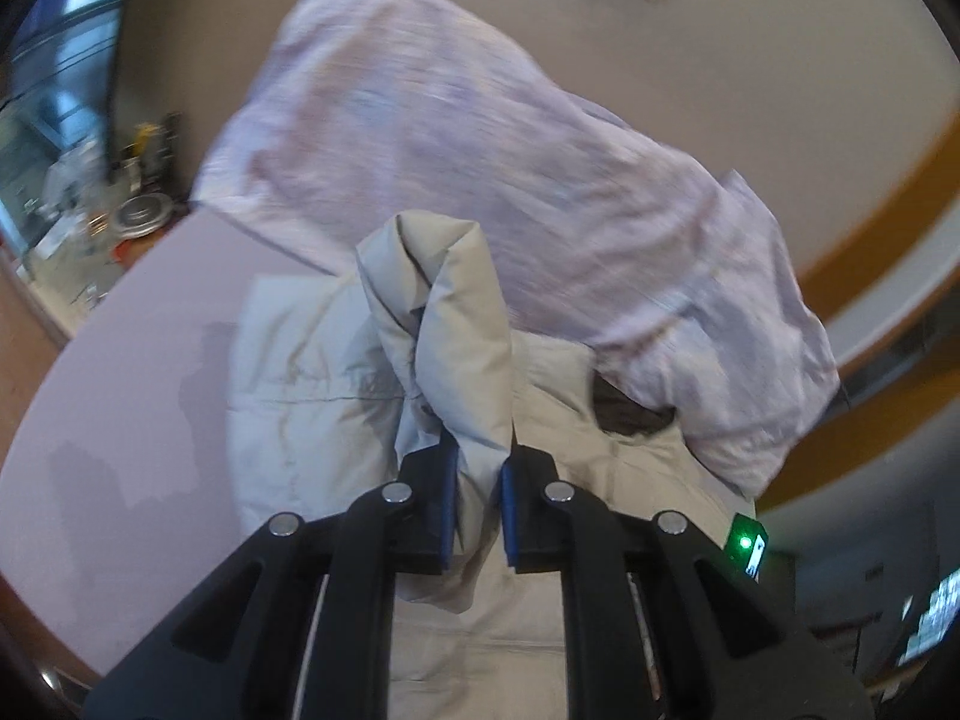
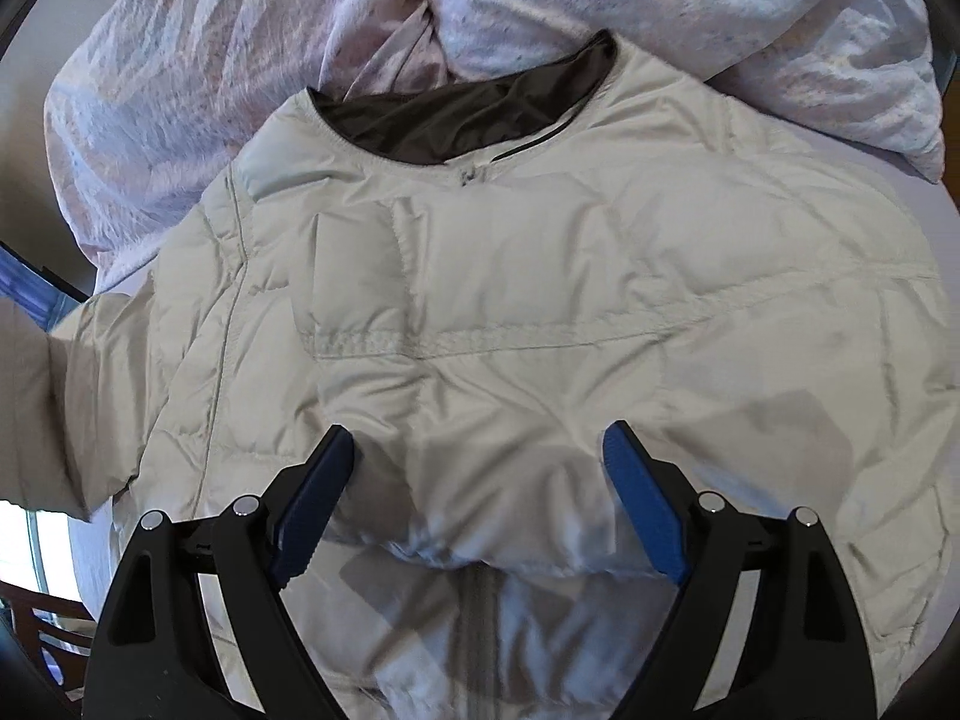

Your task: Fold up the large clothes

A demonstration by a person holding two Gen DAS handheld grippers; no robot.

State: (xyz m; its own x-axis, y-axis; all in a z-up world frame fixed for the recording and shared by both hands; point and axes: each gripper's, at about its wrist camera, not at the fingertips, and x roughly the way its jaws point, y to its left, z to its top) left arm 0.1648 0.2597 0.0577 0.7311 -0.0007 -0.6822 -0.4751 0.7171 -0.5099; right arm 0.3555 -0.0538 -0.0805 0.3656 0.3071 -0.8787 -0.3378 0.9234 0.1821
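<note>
In the left wrist view a sleeve (image 1: 444,324) of the jacket (image 1: 300,372) on the bed (image 1: 120,372) is pinched in the shut left tongs (image 1: 479,504) and could be dropped if the slick fabric slips, while in the right wrist view the right tongs (image 2: 474,468) are held wide open and empty over the jacket, which could be dragged askew unpinned.

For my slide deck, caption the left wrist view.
Left gripper pinches a sleeve of the beige puffer jacket.

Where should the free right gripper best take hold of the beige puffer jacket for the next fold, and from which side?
Probably the bottom hem of the jacket, beside the zipper, coming from above. The padded edge bulges up there between the open right gripper, so it offers a thick ridge to pinch. The left gripper already clamps the raised sleeve.
</note>
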